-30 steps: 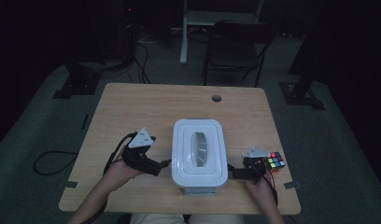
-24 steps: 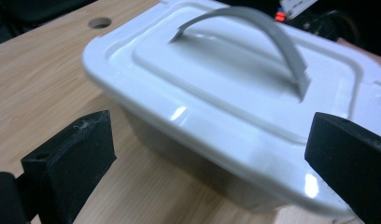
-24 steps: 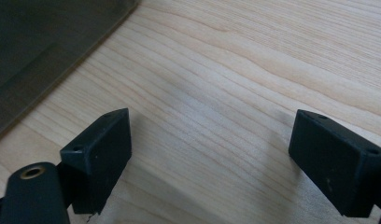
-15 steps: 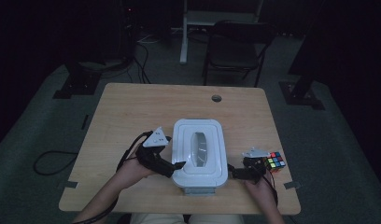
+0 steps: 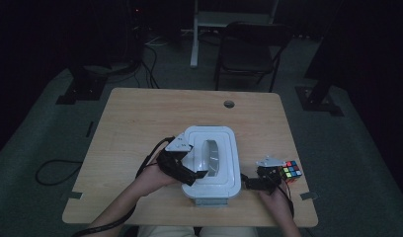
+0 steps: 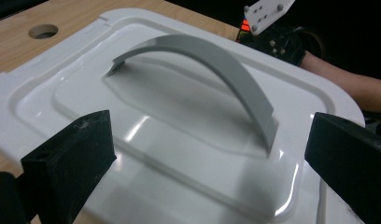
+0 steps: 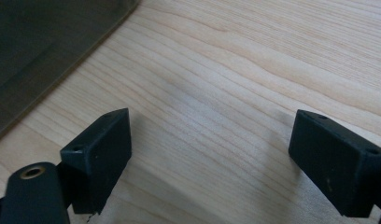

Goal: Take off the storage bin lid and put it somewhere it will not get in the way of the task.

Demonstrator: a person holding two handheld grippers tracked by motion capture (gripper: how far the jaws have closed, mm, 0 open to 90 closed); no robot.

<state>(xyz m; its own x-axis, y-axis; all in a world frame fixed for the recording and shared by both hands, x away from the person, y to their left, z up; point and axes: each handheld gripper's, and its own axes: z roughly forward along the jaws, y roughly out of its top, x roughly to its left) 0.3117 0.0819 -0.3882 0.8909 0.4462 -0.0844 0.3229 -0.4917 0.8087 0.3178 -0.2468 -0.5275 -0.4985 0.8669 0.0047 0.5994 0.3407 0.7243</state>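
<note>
The white rectangular plastic container [image 5: 213,166] with its glossy lid and arched grey handle [image 6: 212,70] sits at the near middle of the light wooden table [image 5: 140,123], and my left gripper [image 5: 198,174] hovers over the lid's near left corner, jaws spread wide with nothing between them and the handle just ahead of them. My right gripper [image 5: 250,182] is low over bare wood just to the right of the container, its jaws also spread wide and empty. Just behind that gripper, touching or nearly so, lies a multicoloured puzzle cube [image 5: 291,170].
</note>
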